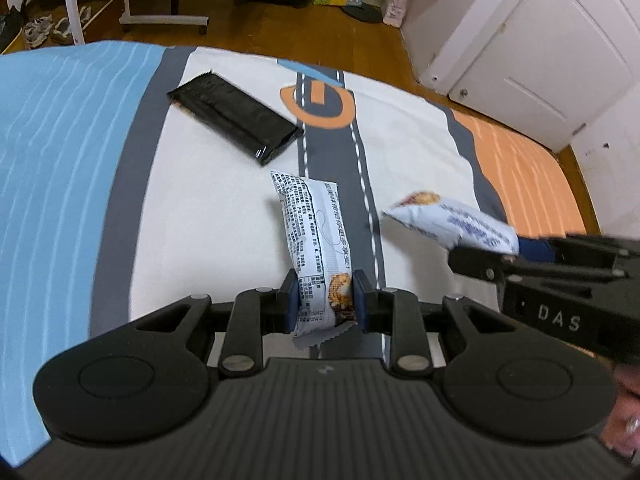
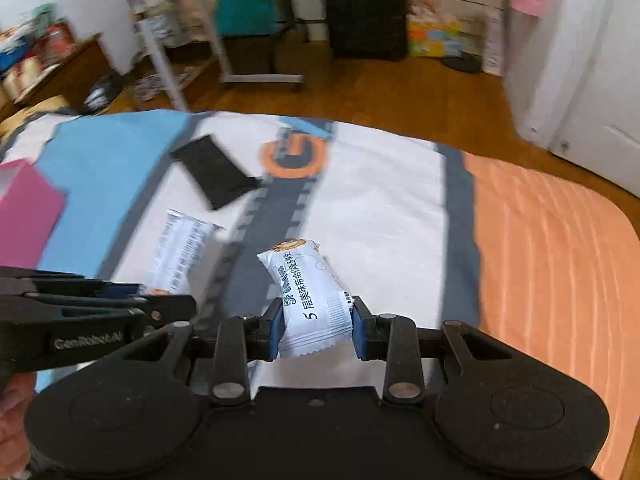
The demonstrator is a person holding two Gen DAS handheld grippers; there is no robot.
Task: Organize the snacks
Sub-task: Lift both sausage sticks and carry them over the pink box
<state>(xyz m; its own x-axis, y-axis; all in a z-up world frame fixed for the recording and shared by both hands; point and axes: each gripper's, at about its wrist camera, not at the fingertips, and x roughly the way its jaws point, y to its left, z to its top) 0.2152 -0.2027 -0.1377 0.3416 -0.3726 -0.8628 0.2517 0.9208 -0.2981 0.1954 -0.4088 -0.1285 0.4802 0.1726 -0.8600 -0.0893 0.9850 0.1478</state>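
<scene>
Bed [image 1: 80, 128] w/ blue, white, grey & orange road-print cover fills both views; wood floor [image 1: 280, 36] behind. Pink box [image 2: 24, 216] at bed's left edge in right wrist view. Black snack pack [image 1: 236, 118] lies flat on the white part, apart from the rest. Left gripper [image 1: 325, 300]: fingers clamped on a white wafer bar [image 1: 314, 232], held above the cover, nutrition text up. Right gripper [image 2: 318, 328]: fingers clamped on a second white wafer bar [image 2: 308, 288], also off the bed, just beside the first.
</scene>
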